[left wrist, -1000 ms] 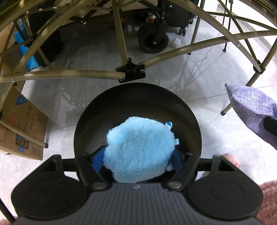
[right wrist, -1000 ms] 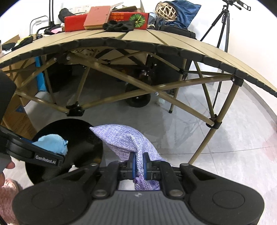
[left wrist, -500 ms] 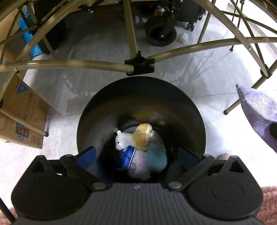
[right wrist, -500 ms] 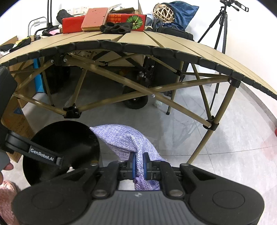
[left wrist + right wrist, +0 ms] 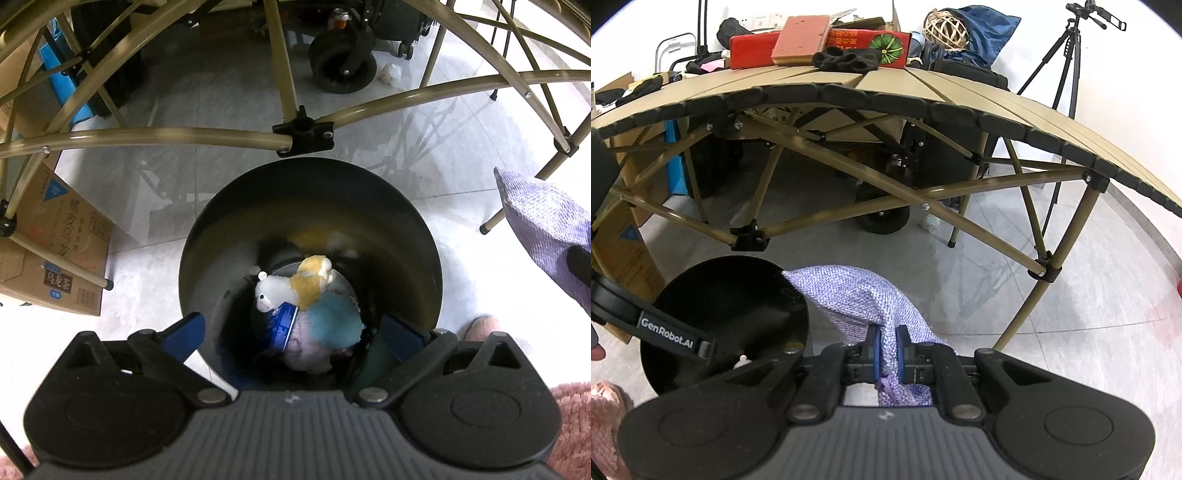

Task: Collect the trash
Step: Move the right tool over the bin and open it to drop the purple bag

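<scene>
Your left claw [image 5: 291,332] stood wide, empty, over black bin [image 5: 413,236]; blue plush [image 5: 334,319] already inside. Your right claw [image 5: 886,349] clamped purple cloth [image 5: 857,299], not yet binned.

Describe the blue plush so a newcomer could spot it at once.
Find the black bin on the floor in front of the folding table's frame. At its bottom lies a pile of soft toys. The blue plush is the fluffy turquoise one, nearest the camera, below the white and yellow toy.
</scene>
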`<state>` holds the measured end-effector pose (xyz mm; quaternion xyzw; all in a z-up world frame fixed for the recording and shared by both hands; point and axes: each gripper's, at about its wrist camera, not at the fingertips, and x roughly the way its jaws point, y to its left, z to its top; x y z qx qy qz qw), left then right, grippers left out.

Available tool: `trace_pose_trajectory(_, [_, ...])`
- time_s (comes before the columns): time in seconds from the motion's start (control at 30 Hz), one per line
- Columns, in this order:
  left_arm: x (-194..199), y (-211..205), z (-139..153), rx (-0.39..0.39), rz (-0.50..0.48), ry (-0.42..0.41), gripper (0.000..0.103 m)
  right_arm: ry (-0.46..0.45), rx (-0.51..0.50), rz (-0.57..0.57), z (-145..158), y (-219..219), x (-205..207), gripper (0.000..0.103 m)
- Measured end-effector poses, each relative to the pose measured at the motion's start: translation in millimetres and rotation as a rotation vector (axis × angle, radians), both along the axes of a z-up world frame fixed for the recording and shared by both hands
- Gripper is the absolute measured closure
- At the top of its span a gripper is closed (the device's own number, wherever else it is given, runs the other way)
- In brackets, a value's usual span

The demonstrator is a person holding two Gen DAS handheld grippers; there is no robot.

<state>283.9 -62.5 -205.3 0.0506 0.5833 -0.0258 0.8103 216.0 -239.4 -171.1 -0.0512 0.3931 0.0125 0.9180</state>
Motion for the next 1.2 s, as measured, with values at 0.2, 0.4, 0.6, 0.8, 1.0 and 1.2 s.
trace_pose_trajectory(0.2, [-3.4, 6.6, 4.1, 0.005, 0.005, 0.002, 0.0, -0.006, -0.003, 0.022, 0.9, 8.0, 1.0, 0.095])
trace_pose_trajectory(0.4, [-5.8, 15.8, 10.0, -0.001, 0.016, -0.003, 0.0, -0.011, -0.009, 0.039, 1.2, 16.6, 2.9, 0.095])
trace_pose_trajectory(0.6, [-9.5, 23.7, 15.9, 0.0, 0.022, -0.014, 0.0, -0.02, -0.015, 0.061, 1.9, 26.4, 5.0, 0.095])
trace_pose_trajectory(0.8, [-14.2, 32.8, 24.0, 0.004, 0.027, -0.033, 0.0, -0.033, -0.017, 0.091, 4.5, 36.4, 5.9, 0.095])
trace_pose_trajectory(1.0, [-19.1, 48.6, 31.3, 0.008, 0.047, -0.05, 0.0, -0.047, -0.014, 0.137, 7.2, 50.6, 6.3, 0.095])
trace_pose_trajectory(1.2, [-23.0, 71.4, 36.2, 0.018, 0.085, -0.064, 0.0, -0.054, -0.016, 0.196, 8.6, 71.0, 8.1, 0.095])
